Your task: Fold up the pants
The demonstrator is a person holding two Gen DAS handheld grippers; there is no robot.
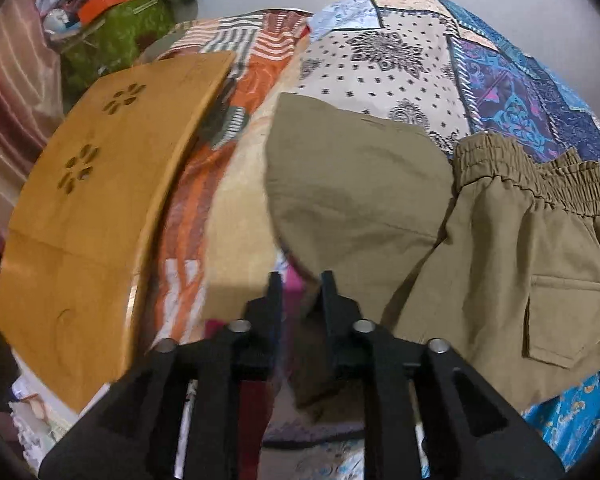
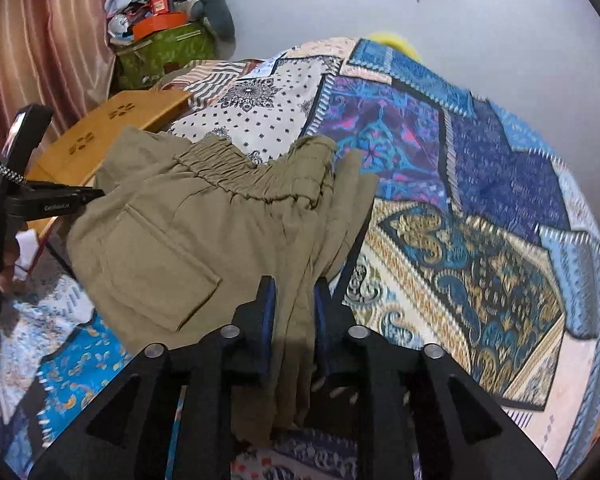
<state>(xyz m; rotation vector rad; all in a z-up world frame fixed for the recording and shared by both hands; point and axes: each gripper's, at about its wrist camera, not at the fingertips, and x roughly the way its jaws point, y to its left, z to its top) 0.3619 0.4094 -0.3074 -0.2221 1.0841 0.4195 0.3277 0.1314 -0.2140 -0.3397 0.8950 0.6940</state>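
Khaki cotton pants (image 2: 204, 232), with a gathered elastic waistband (image 2: 236, 176) at the far side and a flap pocket (image 2: 156, 268) facing up, lie partly folded on a bed covered by a patchwork bedspread (image 2: 480, 184) of blue, purple, cream and gold prints. From the right wrist view, the right gripper (image 2: 294, 300) has its black, blue-padded fingers (image 2: 268, 312) slightly apart with a bunched edge of the pants hanging between them; the pads do not appear to press the cloth. From the left wrist view, the left gripper (image 1: 302, 292) stands with its jaws slightly apart over the near left edge of the pants, a fold of the fabric just beyond and below the tips, not pinched. Left of the pants, a light brown wooden lap tray (image 1: 96, 208) with flower-shaped cutouts rests on the bed. Farther back sits a green bag (image 2: 168, 54) heaped with clutter, beside a pinkish-brown curtain (image 2: 48, 40).
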